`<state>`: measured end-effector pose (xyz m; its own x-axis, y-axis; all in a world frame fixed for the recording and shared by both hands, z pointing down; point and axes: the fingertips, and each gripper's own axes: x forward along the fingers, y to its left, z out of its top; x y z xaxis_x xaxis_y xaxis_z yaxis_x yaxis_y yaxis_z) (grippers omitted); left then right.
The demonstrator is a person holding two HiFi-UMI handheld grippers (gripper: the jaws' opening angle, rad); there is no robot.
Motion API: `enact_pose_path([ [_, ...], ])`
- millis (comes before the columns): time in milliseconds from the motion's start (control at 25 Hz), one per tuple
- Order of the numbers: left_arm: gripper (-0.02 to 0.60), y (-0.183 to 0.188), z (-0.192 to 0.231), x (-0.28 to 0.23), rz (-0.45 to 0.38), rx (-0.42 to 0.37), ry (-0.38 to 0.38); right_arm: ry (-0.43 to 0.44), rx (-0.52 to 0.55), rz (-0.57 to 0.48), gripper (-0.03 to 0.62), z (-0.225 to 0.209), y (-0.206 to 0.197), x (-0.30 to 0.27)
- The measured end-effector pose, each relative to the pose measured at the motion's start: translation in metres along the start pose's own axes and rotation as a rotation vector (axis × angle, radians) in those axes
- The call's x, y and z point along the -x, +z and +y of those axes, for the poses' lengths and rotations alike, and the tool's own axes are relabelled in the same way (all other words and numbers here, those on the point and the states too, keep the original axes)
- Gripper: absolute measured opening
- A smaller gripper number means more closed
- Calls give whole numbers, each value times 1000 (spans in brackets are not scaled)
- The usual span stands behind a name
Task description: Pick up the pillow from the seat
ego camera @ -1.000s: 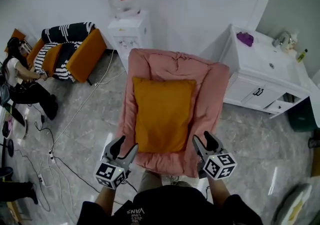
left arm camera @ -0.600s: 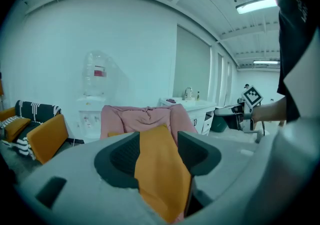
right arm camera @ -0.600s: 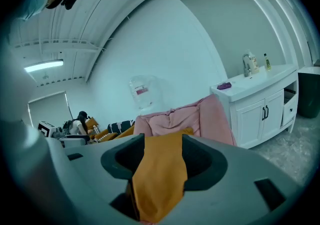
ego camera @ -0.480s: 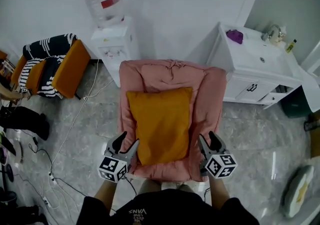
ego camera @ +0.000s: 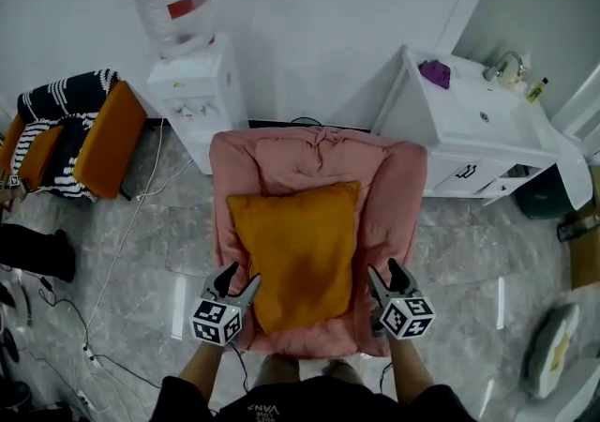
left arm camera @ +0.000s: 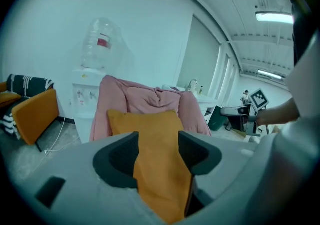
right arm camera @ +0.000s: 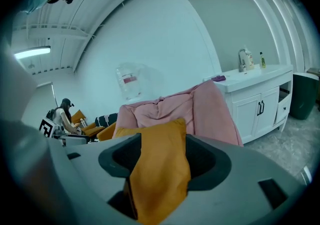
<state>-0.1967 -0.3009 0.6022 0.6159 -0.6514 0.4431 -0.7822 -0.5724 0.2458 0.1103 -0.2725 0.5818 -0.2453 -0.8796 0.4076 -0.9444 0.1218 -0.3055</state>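
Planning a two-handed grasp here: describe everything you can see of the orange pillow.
The pillow is plain orange, rectangular, soft-looking fabric, lightly creased. It rests, slightly skewed, on the pink armchair, top edge at the backrest. The left gripper and right gripper flank its near corners, fingers opening, fabric showing between them.

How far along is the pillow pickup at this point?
Done: left hand-held gripper and right hand-held gripper sit at the near corners of the pillow. In hand: pillow fabric shows between both pairs of jaws, left apart, right opening, neither pinching yet. Left: close, then lift it off the pink seat.
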Motion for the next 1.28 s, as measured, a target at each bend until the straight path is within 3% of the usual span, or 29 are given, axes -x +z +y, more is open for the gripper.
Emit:
enact_pose_path([
  [480,317,-49,52,-71,79,229,40,21,-36,191,278,-12,-73,-85],
  [960,347,-81,65,-116,125,319,66,86,23,310,328,-53,-98,-155],
  [1280,347,-88,72,-133,116,311,80,160,58,390,335,-61,-107,-192],
])
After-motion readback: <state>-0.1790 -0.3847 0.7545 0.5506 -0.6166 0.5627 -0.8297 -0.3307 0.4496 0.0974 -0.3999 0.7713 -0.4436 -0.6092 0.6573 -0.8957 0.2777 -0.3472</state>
